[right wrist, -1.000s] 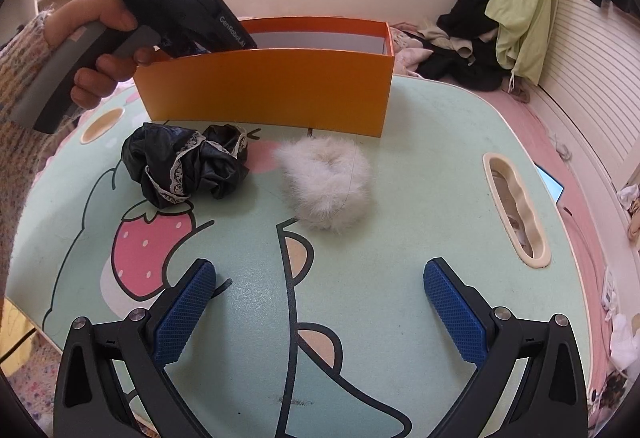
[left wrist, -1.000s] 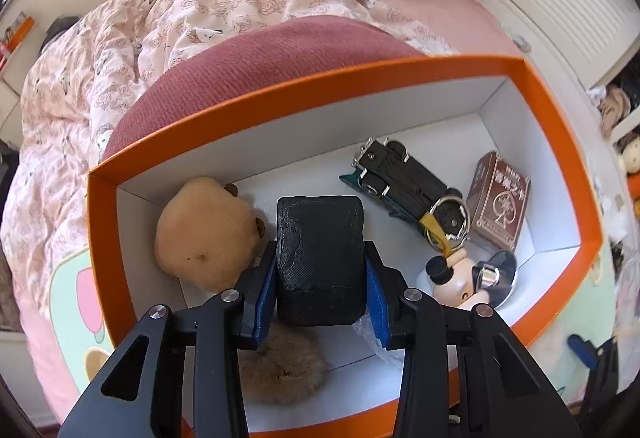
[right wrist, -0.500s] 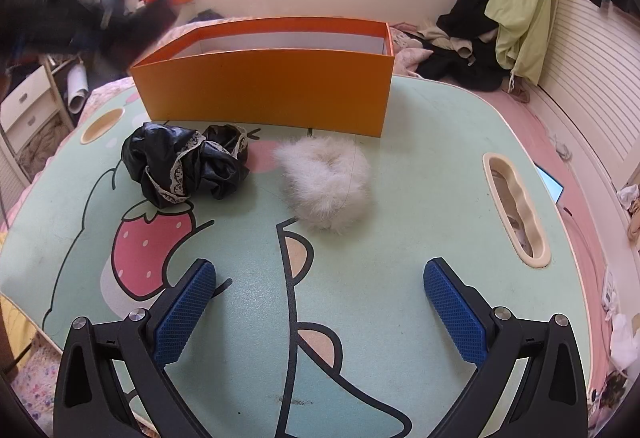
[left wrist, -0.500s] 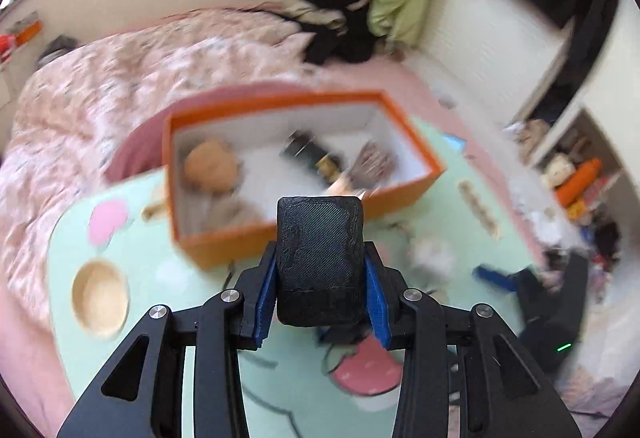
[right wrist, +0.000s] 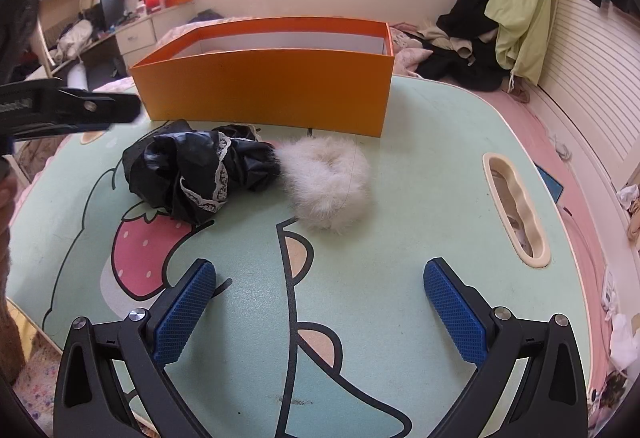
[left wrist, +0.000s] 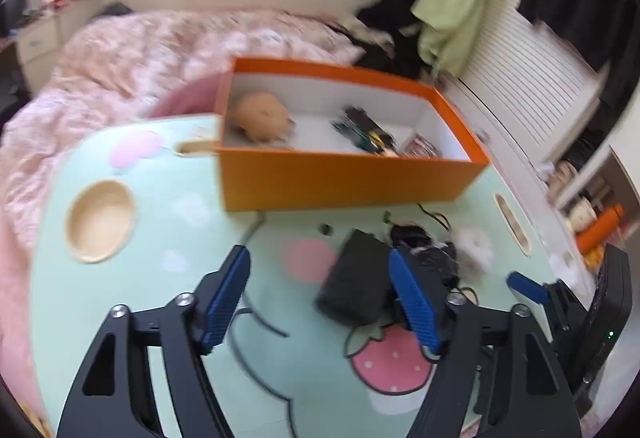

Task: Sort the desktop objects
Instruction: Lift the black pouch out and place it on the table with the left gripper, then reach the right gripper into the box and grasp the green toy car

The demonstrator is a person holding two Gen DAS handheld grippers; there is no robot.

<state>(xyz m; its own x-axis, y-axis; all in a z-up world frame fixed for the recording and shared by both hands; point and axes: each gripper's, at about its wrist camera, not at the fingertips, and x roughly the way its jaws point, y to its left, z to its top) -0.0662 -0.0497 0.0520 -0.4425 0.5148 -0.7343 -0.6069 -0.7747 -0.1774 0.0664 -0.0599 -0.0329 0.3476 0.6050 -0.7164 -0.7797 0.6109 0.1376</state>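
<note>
Black block [left wrist: 354,284], clamped a second ago, now lies loose beside opening left gripper [left wrist: 320,296], outside box [left wrist: 344,178]: unsorted; right gripper [right wrist: 320,314] fingers apart, empty.

I see a mint-green cartoon-print bench [right wrist: 420,166] carrying an orange box [right wrist: 264,94] at its far side. In front of the box: black lace-trimmed cloth bundle [right wrist: 196,170] touching a white fluffy scrunchie [right wrist: 326,182]. A black block [left wrist: 356,278] lies beside the bundle.

Orange box [right wrist: 264,94]; white fluffy scrunchie [right wrist: 326,182]; black lace-trimmed cloth [right wrist: 192,170].
</note>
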